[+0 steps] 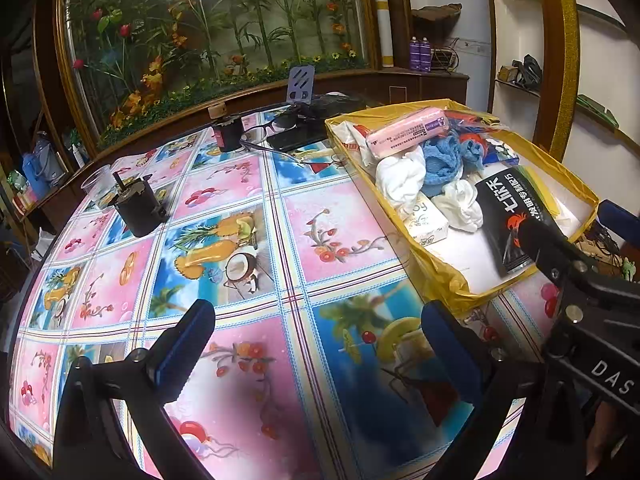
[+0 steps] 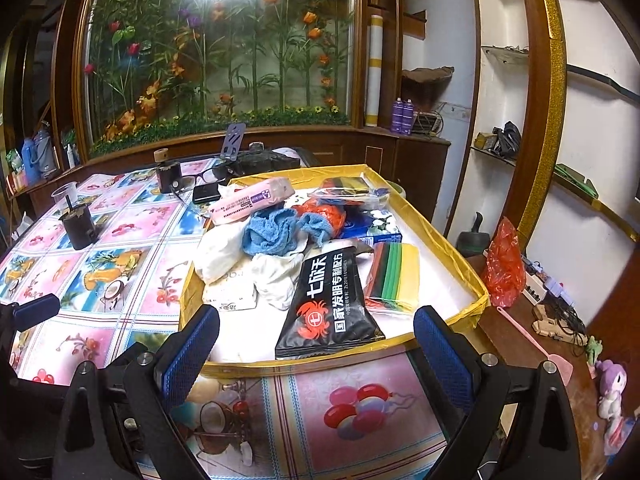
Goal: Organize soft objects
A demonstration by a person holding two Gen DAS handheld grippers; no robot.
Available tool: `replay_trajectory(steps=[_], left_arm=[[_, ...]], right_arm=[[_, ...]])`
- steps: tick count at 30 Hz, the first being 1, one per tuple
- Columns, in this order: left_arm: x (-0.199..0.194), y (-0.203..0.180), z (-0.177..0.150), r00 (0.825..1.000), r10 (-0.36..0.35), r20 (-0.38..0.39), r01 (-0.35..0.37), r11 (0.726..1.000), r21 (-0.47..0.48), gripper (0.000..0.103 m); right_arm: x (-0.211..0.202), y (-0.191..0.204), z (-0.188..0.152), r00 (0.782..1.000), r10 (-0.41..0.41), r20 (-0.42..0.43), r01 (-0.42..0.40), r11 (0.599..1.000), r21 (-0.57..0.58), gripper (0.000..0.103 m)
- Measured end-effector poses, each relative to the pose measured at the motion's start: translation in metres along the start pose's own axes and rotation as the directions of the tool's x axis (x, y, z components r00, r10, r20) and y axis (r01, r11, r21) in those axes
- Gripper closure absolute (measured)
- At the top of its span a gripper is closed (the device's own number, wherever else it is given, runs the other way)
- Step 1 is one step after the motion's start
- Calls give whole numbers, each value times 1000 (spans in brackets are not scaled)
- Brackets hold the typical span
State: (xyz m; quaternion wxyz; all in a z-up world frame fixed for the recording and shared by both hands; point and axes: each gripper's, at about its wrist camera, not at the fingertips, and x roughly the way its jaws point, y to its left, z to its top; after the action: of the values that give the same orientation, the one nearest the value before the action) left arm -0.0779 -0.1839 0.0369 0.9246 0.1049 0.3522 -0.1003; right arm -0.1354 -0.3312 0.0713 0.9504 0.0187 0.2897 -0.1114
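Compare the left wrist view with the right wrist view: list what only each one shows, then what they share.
Only the left wrist view shows the right gripper from outside, reaching over the yellow bin.

Only the right wrist view shows the striped cloth stack, red plastic bag, pink fly swatter and plush toy.

Both show the black packet, blue towel, pink tissue pack and black cup.

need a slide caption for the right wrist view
Open right tongs face a yellow-lined tray of soft goods: black pouch, blue towel, pink tissue pack.
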Motion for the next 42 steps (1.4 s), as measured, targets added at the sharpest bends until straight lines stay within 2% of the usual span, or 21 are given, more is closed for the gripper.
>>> replay_trajectory(steps=[42], left_arm=[[2, -1, -3, 1000, 3, -15, -3, 1000, 16, 0]], right_arm=[[7, 6, -5, 999, -39, -15, 38, 999, -11, 4]])
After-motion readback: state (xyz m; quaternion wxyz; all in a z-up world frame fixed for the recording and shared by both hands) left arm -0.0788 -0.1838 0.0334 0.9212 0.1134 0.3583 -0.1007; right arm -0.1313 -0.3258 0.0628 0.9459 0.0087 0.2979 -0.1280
